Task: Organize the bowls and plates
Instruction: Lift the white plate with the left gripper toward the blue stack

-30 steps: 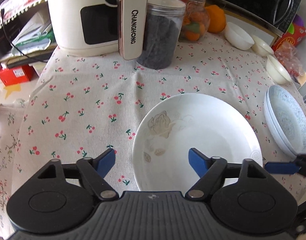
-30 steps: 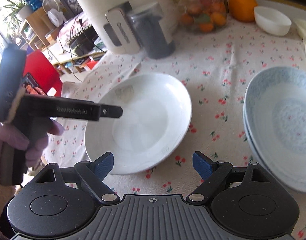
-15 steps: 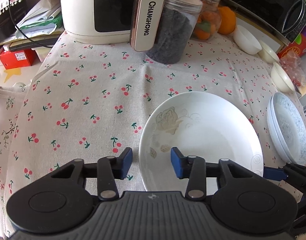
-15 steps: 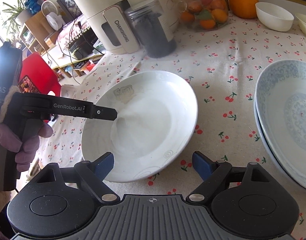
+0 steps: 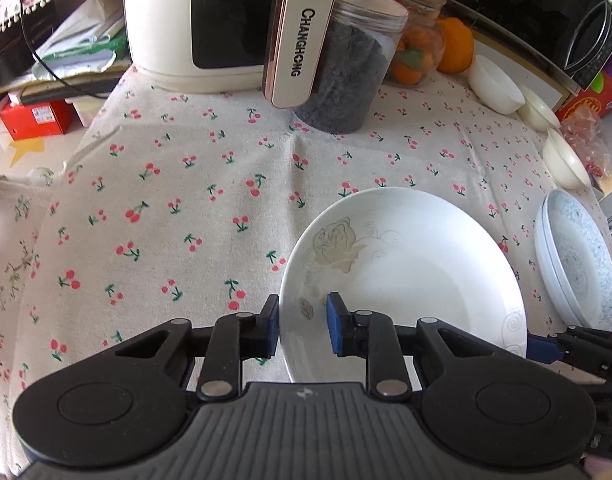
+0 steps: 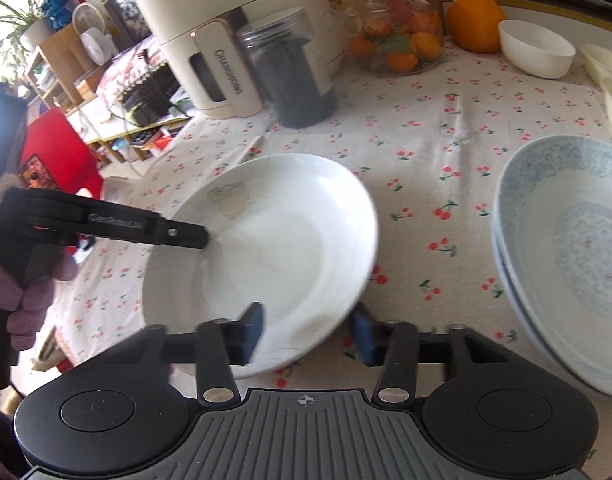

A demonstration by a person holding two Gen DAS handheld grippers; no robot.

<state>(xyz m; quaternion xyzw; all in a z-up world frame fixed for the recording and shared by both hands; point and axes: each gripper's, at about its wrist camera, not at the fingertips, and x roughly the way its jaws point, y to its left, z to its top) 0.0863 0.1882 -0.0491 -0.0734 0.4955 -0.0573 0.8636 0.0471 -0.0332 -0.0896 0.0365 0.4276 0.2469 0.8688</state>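
Left gripper narrowed since 1 s ago, now clamped on white plate rim. Right gripper closed partway, straddling opposite rim, not yet gripping. Likely lift onto blue stack.

A white plate is marked with a pale beige rose and faint grey swirls. The cream cloth is dotted with red cherries on green stems. A blue-grey lacy pattern is carried by the stacked plates. Blue pads are seen on the black fingers.

Plate on tablecloth, stacked plates to its right, jar behind.
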